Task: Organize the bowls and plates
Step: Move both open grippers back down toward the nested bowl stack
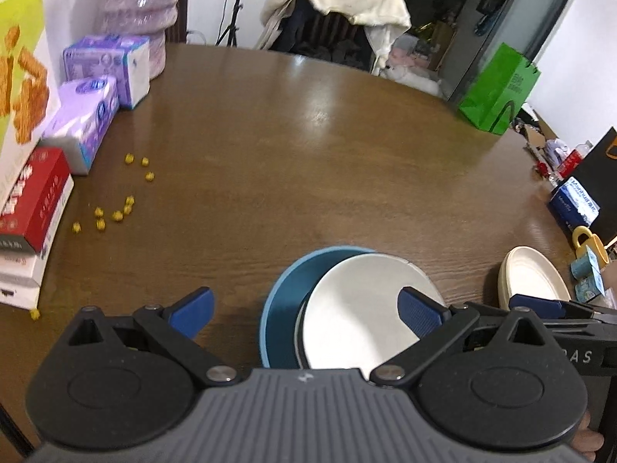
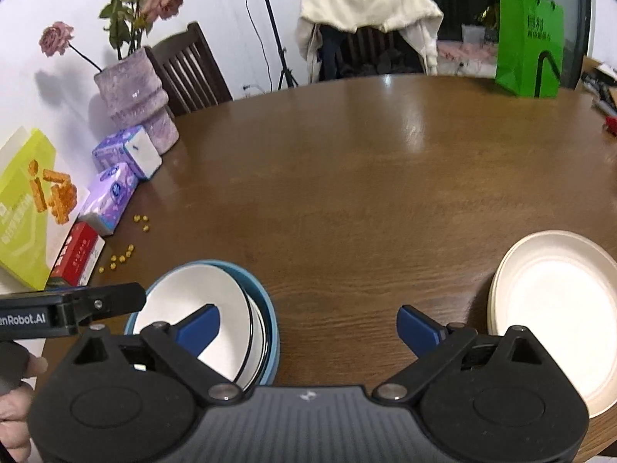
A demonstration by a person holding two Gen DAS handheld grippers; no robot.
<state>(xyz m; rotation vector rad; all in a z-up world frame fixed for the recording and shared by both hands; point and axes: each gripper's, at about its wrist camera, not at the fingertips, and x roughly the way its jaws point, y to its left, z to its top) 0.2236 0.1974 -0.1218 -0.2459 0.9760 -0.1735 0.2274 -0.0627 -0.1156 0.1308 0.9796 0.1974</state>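
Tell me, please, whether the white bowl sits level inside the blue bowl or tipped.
Tipped. The white bowl leans inside the blue bowl; in the left wrist view one side rides high, exposing the blue inner wall on the other.

A round brown wooden table carries everything. Beyond the left finger lie tissue packs, a vase and scattered yellow bits; a blue bowl and stacked cream plates sit nearer, a green bag far beyond the right finger.

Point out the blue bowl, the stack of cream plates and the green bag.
blue bowl (image 1: 283, 301): left wrist view, on its inner left wall.
stack of cream plates (image 2: 555, 308): right wrist view, on the top plate's middle.
green bag (image 2: 528, 42): right wrist view, on its front face.
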